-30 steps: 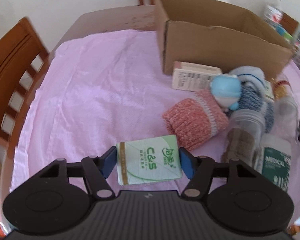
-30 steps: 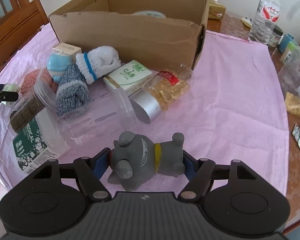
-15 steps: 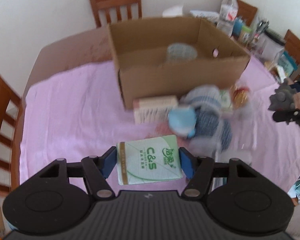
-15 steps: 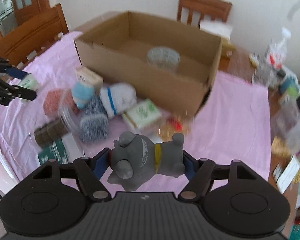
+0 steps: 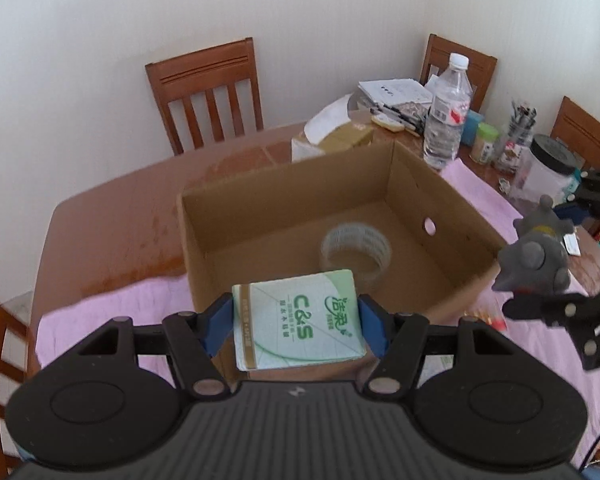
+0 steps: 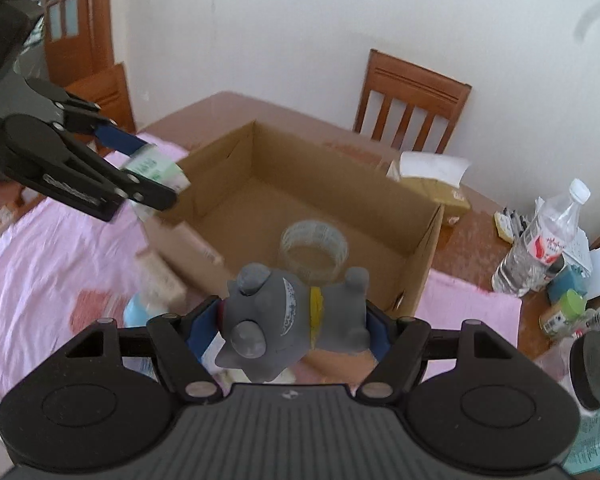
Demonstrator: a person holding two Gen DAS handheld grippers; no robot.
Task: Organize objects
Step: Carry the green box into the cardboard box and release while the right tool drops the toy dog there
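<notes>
In the right wrist view the toy (image 6: 296,320) hides the box's (image 6: 428,240) near wall, and the things on the pink cloth (image 6: 40,248) beside it are blurred past naming. The tissue pack (image 6: 152,168) is smeared there too. In the left wrist view the pack (image 5: 298,322) covers the box's (image 5: 440,184) near rim, and small jars (image 5: 486,142) at the counter's (image 5: 112,224) far end are too small to read.

Home dining room: wooden chairs (image 5: 208,92) around a cluttered table (image 5: 112,216).

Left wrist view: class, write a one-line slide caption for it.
Left gripper holds a green tissue pack above the open cardboard box, right gripper alongside carrying a grey toy.
</notes>
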